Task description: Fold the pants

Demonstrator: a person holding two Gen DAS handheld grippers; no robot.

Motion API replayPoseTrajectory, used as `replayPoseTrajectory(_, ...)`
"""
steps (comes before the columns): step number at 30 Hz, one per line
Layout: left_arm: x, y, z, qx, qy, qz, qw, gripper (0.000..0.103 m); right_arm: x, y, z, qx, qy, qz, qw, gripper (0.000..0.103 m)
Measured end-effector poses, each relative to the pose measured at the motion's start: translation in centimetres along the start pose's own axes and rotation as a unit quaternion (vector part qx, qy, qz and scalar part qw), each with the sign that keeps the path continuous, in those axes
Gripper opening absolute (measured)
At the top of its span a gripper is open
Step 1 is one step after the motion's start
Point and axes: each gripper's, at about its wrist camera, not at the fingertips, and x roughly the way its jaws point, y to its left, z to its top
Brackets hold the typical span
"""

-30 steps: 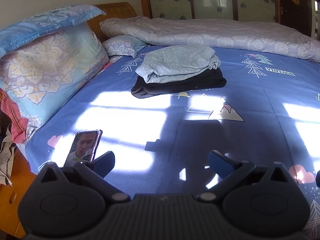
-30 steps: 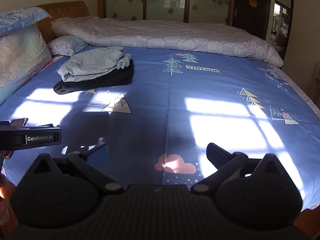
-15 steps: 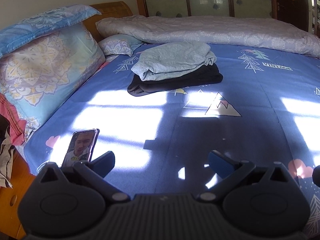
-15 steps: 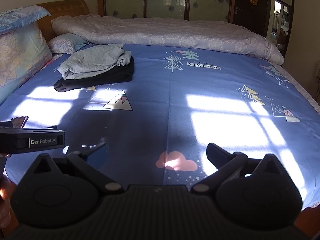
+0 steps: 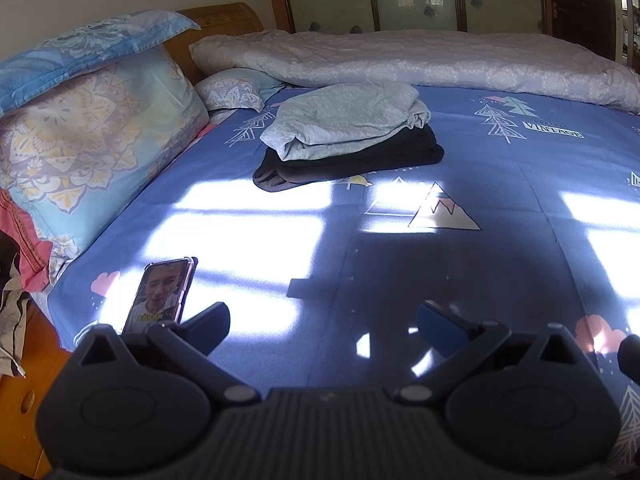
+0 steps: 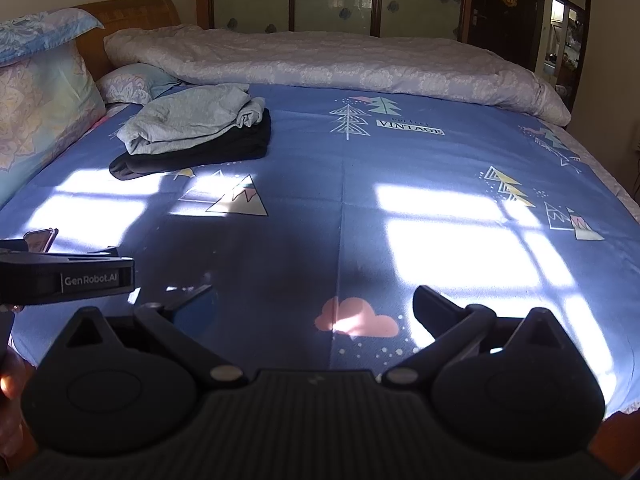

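Hovering at the bed's [image 6: 440, 160] near edge, both our left gripper [image 5: 322, 322] and right gripper [image 6: 314, 306] gape wide and empty — next we reach toward the headboard-side corner for the grey pants [image 5: 344, 120] atop the black pair [image 5: 360, 156].

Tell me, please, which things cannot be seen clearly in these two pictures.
- Black folded garment, both views: the grey folded garment covers most of it; neither can be confirmed as pants.
- Pink-cased phone, left wrist view: lower end hidden behind the left gripper.
- Left gripper, right wrist view: cut by the left edge.
- Right gripper: open, holds nothing.
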Motion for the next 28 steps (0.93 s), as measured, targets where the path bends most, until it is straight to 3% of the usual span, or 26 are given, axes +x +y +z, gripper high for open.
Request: replayPoseTrajectory(28,0.49,0.07,-0.1,0.003,0.013,-0.029,0.9995,0.103,0.02,-0.14,-0.19,-0.001,0.004,0.003,1.0,0.103)
